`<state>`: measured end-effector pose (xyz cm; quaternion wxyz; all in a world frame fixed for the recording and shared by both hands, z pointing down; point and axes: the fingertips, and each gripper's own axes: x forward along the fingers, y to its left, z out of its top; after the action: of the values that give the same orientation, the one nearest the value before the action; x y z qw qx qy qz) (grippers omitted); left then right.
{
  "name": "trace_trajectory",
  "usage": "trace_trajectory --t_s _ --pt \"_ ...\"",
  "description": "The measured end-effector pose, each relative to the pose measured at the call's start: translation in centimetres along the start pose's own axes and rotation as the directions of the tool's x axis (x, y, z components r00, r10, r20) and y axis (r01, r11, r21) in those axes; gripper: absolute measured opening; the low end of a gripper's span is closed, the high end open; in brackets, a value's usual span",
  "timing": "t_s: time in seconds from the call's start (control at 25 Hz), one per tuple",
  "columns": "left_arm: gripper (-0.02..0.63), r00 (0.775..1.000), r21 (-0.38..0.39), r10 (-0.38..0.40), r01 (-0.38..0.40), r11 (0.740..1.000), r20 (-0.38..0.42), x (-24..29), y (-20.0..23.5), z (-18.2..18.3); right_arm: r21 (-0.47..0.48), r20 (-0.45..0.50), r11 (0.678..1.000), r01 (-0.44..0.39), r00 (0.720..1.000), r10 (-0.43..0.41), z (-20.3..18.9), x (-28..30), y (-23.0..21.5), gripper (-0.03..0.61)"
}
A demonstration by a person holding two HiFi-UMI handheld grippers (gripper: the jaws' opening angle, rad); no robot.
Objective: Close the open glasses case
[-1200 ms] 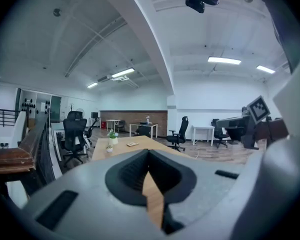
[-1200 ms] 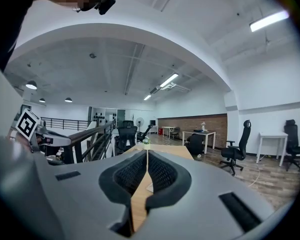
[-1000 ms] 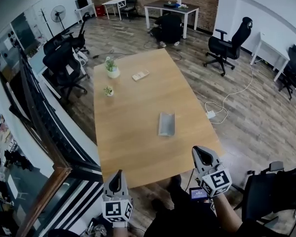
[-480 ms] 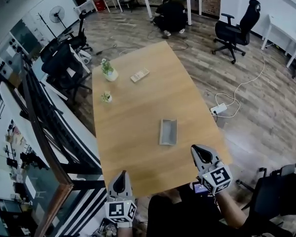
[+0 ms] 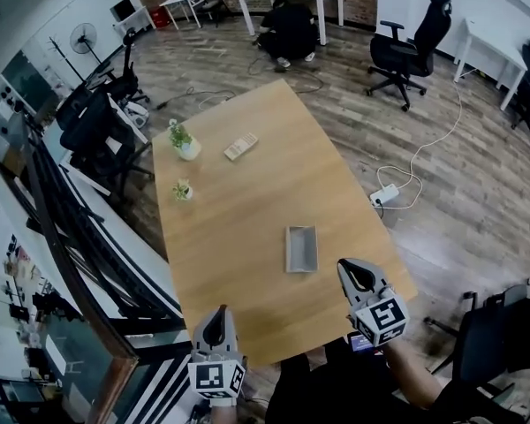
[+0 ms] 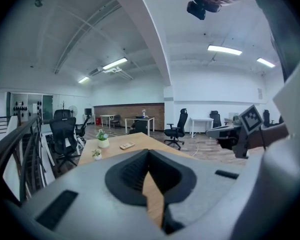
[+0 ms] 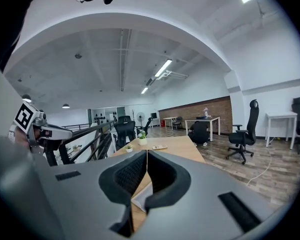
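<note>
The open glasses case (image 5: pixel 301 248) is grey and lies flat on the wooden table (image 5: pixel 238 219), toward its near right side. My right gripper (image 5: pixel 355 272) hovers over the table's near right edge, a short way right of the case and nearer to me. Its jaws meet at the tips (image 7: pixel 147 156), shut with nothing held. My left gripper (image 5: pixel 214 318) is at the table's near left corner, well apart from the case. Its jaws (image 6: pixel 149 156) also touch at the tips, shut with nothing between them.
Two small potted plants (image 5: pixel 185 144) (image 5: pixel 183 190) and a flat pale object (image 5: pixel 240 146) sit on the table's far left part. A dark railing (image 5: pixel 88 237) runs along the left. Office chairs (image 5: pixel 406 47) and a power strip with its cable (image 5: pixel 379 195) are on the floor to the right.
Both grippers have come forward to the table's near edge, so the case lies closer to the right gripper. Both stay shut.
</note>
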<state>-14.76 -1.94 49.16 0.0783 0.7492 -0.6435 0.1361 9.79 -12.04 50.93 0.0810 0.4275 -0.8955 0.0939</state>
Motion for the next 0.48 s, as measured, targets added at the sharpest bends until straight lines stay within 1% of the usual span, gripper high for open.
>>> trace_trajectory --t_s 0.12,0.2,0.24,0.32,0.36,0.48 --pt "0.000 0.999 0.006 -0.037 0.037 0.999 -0.013 0.8 0.3 -0.7 -0.014 -0.011 1.000 0.010 1.000 -0.010 -0.6 0.5 0.6 0.015" --pt "0.001 0.998 0.006 -0.057 0.057 0.998 -0.023 1.4 0.2 -1.3 -0.004 -0.008 0.999 0.032 0.999 -0.032 -1.0 0.8 0.4 0.017" --pt "0.000 0.997 0.005 -0.065 0.065 0.998 -0.028 1.5 0.1 -1.5 0.007 -0.008 0.999 0.042 0.999 -0.042 -1.3 0.9 0.2 0.035" --pt "0.000 0.997 -0.007 -0.073 0.073 0.997 -0.039 1.3 -0.2 -2.2 0.032 -0.013 0.998 0.056 0.998 -0.055 -1.9 1.1 0.0 0.190" --pt "0.000 0.996 -0.019 -0.072 0.072 0.997 -0.045 1.1 -0.2 -2.5 0.041 -0.016 0.997 0.062 0.998 -0.062 -2.1 1.2 -0.1 0.200" --pt "0.001 0.996 -0.038 -0.068 0.066 0.997 -0.062 0.9 0.1 -3.1 0.048 -0.022 0.996 0.078 0.997 -0.078 -2.3 2.0 -0.5 0.200"
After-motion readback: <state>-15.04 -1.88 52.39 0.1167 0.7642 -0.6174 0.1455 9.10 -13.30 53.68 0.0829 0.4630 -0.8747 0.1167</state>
